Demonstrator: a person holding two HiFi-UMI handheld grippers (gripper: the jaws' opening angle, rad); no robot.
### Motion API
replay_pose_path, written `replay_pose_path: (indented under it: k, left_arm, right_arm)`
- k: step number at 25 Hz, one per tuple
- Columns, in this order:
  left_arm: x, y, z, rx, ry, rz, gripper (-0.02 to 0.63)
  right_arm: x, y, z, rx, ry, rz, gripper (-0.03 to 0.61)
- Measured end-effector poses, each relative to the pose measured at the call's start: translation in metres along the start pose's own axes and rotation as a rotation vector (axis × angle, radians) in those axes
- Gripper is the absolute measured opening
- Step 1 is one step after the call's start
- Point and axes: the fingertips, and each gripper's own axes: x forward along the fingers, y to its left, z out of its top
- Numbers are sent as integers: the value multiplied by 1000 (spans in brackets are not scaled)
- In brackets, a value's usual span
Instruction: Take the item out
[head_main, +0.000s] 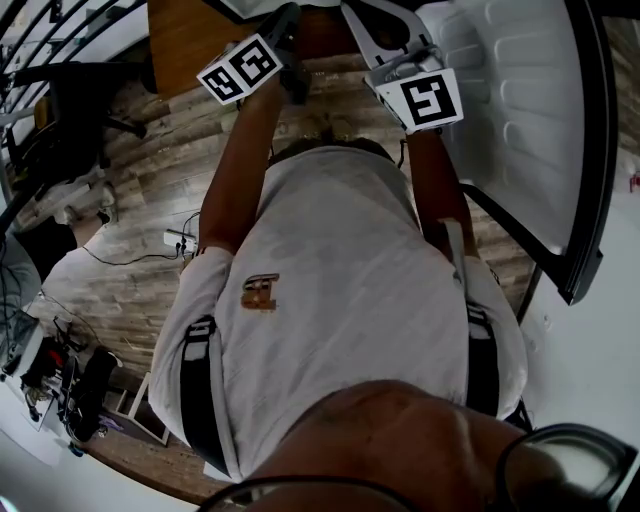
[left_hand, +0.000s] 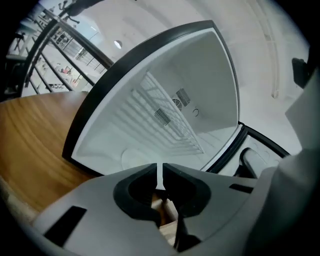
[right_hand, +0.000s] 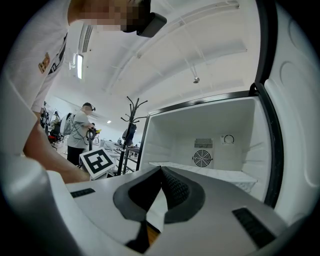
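A small fridge (right_hand: 200, 135) stands open, its white inside lit and its door (head_main: 520, 110) swung out to the right. I see a fan grille (right_hand: 202, 158) on the back wall and a shelf (right_hand: 215, 174), with no item on it in either gripper view. My left gripper (left_hand: 160, 170) points at the fridge cavity (left_hand: 165, 115), jaws shut with nothing between them. My right gripper (right_hand: 161, 171) also faces the cavity, jaws closed together and holding nothing. In the head view only their marker cubes (head_main: 243, 68) (head_main: 425, 98) show, held up in front of the person's chest.
A wooden tabletop (left_hand: 35, 135) lies left of the fridge. A railing (left_hand: 55, 45) runs behind it. Another person (right_hand: 80, 131) and a coat stand (right_hand: 132, 125) are far off at the left. Cables and gear (head_main: 70, 380) lie on the plank floor.
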Motion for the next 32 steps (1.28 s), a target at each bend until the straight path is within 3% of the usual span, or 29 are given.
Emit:
replay_pose_path:
  k: [5, 18, 32]
  left_arm:
    - [15, 10, -12, -167, 20, 0, 76]
    - [63, 49, -46, -569, 72, 39, 134]
    - [86, 56, -63, -701, 126, 72, 155]
  right_arm:
    - [-3, -4, -1, -4, 17, 0, 34]
    - [2, -26, -22, 14, 33, -17, 34]
    - [-1, -42, -27, 28, 46, -55, 34]
